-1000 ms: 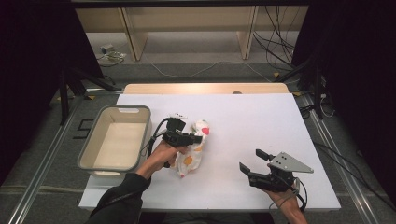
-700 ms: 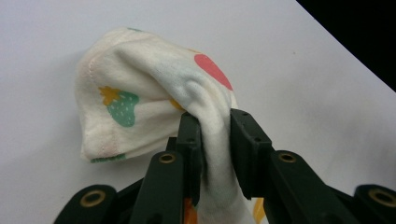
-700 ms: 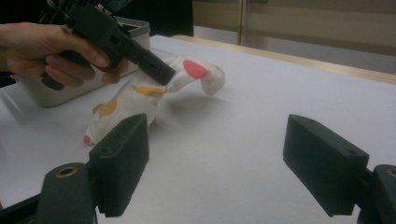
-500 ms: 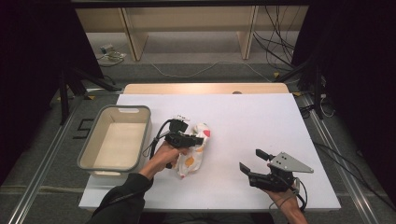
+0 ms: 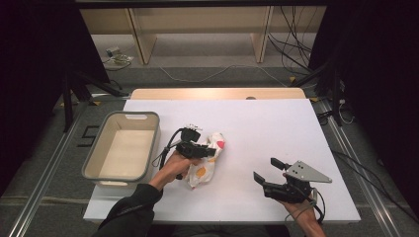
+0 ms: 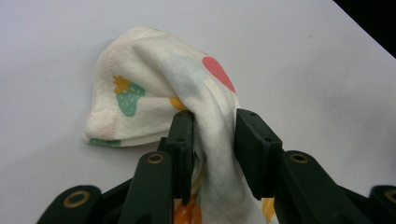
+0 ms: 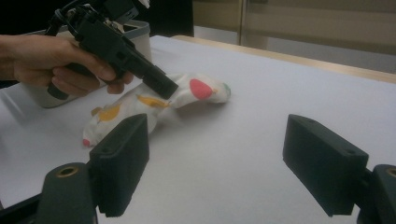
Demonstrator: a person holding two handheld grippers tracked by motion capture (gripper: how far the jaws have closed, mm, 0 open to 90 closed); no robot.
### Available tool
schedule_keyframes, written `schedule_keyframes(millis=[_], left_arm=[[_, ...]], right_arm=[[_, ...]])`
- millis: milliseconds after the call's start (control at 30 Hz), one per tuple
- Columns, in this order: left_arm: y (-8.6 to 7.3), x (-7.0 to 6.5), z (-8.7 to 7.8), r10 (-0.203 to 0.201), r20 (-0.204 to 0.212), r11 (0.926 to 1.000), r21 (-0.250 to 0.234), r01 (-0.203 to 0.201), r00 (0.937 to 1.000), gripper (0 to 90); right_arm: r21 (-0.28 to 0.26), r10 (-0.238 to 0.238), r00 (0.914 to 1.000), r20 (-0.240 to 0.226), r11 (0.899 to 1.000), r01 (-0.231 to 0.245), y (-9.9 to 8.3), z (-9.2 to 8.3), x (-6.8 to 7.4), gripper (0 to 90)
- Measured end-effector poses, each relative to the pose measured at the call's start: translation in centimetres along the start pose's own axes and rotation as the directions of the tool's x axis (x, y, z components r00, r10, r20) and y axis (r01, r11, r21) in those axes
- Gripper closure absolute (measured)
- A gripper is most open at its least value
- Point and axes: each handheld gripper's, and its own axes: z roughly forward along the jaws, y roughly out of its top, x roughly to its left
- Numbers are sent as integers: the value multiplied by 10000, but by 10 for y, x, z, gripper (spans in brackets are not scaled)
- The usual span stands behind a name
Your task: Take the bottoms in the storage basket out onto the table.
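Soft printed cloth sits bunched between the jaws of the left claw, which is closed on a gathered fold of it near the middle of the white bench. Compared with a second ago, the left claw has shifted slightly toward the person and the cloth has been drawn along with it; half a second ago the bundle lay much as it does now, so the pull looks small and slow. To my reading, the grip is secure and the cloth is about to be lifted or dragged, quite possibly toward the grey bin that stands just to the left of the hand, empty inside.

In the high view the cloth lies as a crumpled, elongated heap, one end under the claw and the other trailing toward the person's edge of the bench. It is cream-white with a pattern of small shapes: a red spot, a teal strawberry-like figure with a yellow top, and orange patches. A stitched hem shows along the rounded far end in the left gripper view. From the right gripper view the far end rests on the bench while the pinched part is raised a little.

The right claw holds nothing; its jaws stand wide apart, well away from the cloth at the bench's near right, unchanged from a second ago.
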Motion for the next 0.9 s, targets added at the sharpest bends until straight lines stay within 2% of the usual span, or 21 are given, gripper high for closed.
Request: schedule_keyframes(millis=[100,133,233,300,333,500,900], left_arm=[[0,0,0,-24,16,10000,75,24,10000,582],[0,-1,0,-9,18,10000,70,9,10000,582],[2,-2,-2,-4,62,9999,162,3,10000,462],[2,-2,-2,-34,53,9998,184,33,10000,438],[3,-3,-3,-30,63,9998,195,29,10000,388],[4,-2,-7,27,-2,9997,227,-27,10000,328],[5,2,-24,-133,7,9999,-41,133,9999,268]], right_arm=[[20,-32,10000,25,10000,32,0,0,0,237],[20,-32,10000,25,10000,32,0,0,0,237],[15,-39,10000,24,10000,39,0,-1,0,237],[21,-31,10000,28,10000,31,0,-1,0,237],[-20,-46,10000,12,10000,46,0,0,0,237],[-25,-40,10000,8,10000,40,0,-1,0,237],[2,-47,10000,23,10000,47,0,-1,0,237]])
